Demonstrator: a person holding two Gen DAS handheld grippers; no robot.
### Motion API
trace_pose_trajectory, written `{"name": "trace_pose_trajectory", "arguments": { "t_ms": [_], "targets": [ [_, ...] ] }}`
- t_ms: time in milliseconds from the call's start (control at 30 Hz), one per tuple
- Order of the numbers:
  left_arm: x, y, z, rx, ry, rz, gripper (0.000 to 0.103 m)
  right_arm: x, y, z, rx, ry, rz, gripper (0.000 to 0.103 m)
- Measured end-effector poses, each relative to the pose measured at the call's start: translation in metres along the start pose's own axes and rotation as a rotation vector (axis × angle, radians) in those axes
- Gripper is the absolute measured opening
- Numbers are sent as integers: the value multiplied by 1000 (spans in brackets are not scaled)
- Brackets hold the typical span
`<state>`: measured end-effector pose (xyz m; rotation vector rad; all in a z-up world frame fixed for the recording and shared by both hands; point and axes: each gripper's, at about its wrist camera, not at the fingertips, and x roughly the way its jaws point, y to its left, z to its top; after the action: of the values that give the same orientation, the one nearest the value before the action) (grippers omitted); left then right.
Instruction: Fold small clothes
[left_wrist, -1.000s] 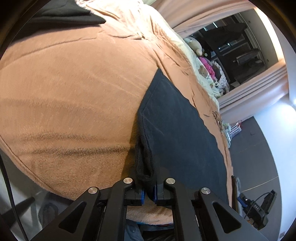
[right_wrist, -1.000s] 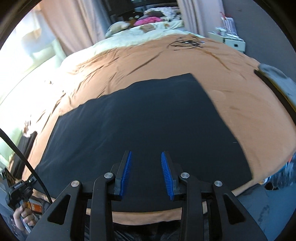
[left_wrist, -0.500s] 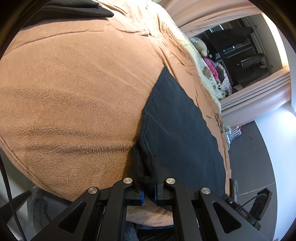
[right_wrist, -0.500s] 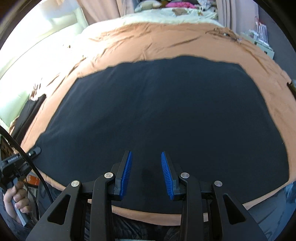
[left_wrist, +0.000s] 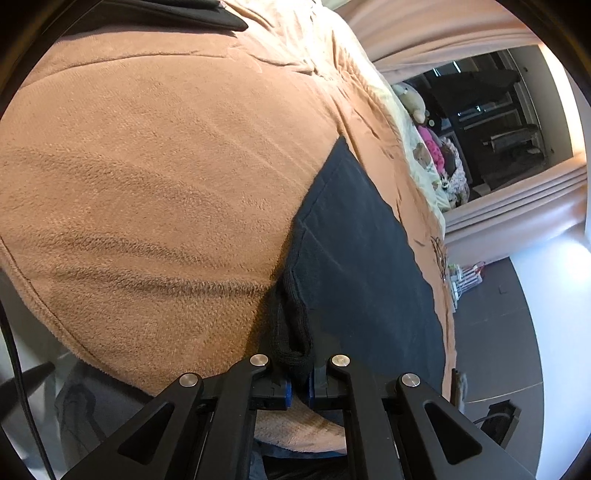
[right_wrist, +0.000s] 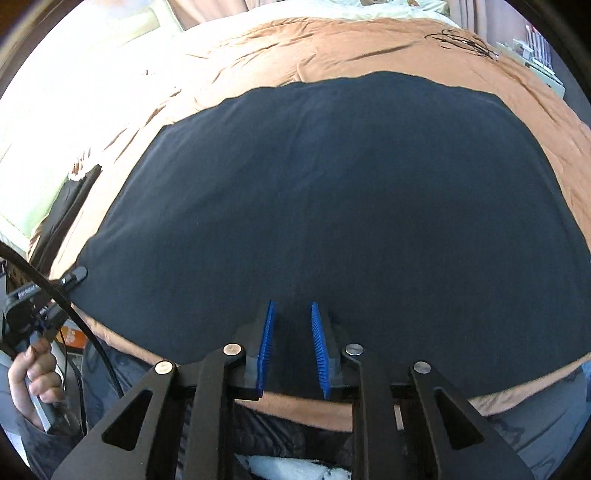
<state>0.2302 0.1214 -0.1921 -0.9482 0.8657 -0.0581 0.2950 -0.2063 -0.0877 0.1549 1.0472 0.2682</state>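
The black garment (right_wrist: 332, 192) lies spread flat on a tan fleece blanket (left_wrist: 147, 192) that covers a bed, near the bed's front edge; seen from the right wrist it fills most of the view as one smooth dark panel with a gently curved far edge. Beyond the blanket a pale cream bedcover (right_wrist: 332, 11) runs to the head of the bed, where soft toys (left_wrist: 413, 103) and a pink item sit in a heap against light curtains (left_wrist: 443, 33). A dark line drawing (right_wrist: 461, 40) is printed or stitched on the blanket's far right part; it cannot be read as writing. A second dark cloth (left_wrist: 155, 14) lies at the blanket's far left corner in the left wrist view. The floor (left_wrist: 517, 295) beside the bed is grey, and a dark window or shelving area (left_wrist: 487, 110) shows past the curtains. A small white rack with upright items (right_wrist: 535, 48) stands beside the bed; its labels are too small to read.

The left gripper (left_wrist: 299, 387) is clenched on the garment's thick hemmed corner, which bunches up in a rolled fold right at the blue pads (left_wrist: 286, 391), at the bed's edge. The right gripper (right_wrist: 291, 350) is released, its ribbed blue pads (right_wrist: 266, 343) apart and low over the garment's near edge; whether they touch the cloth cannot be told. The person's left hand (right_wrist: 33, 373) grips the other tool's handle at the lower left of the right wrist view, with a black cable (right_wrist: 55, 295) crossing above it.
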Motion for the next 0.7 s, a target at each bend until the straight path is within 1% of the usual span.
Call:
{"name": "trace_pose_trajectory", "arguments": {
  "t_ms": [167, 233, 333, 433, 533, 600, 700],
  "targets": [
    [1, -6, -1, 1, -7, 29, 5, 11, -4, 27, 8, 12, 14, 16],
    [1, -7, -1, -1, -9, 42, 5, 14, -4, 31, 11, 18, 19, 15],
    [2, -7, -1, -24, -8, 58, 5, 26, 7, 50, -17, 29, 20, 15],
    [3, -10, -1, -34, -14, 90, 5, 37, 13, 67, -24, 53, 31, 15],
    [5, -11, -1, -54, -19, 110, 5, 53, 12, 84, -32, 75, 8, 15],
    [6, -11, -1, -67, -23, 120, 5, 65, 14, 98, -23, 81, -1, 11],
    [7, -14, -3, -73, -39, 150, 5, 79, 12, 117, -17, 85, -17, 9]
  ]
}}
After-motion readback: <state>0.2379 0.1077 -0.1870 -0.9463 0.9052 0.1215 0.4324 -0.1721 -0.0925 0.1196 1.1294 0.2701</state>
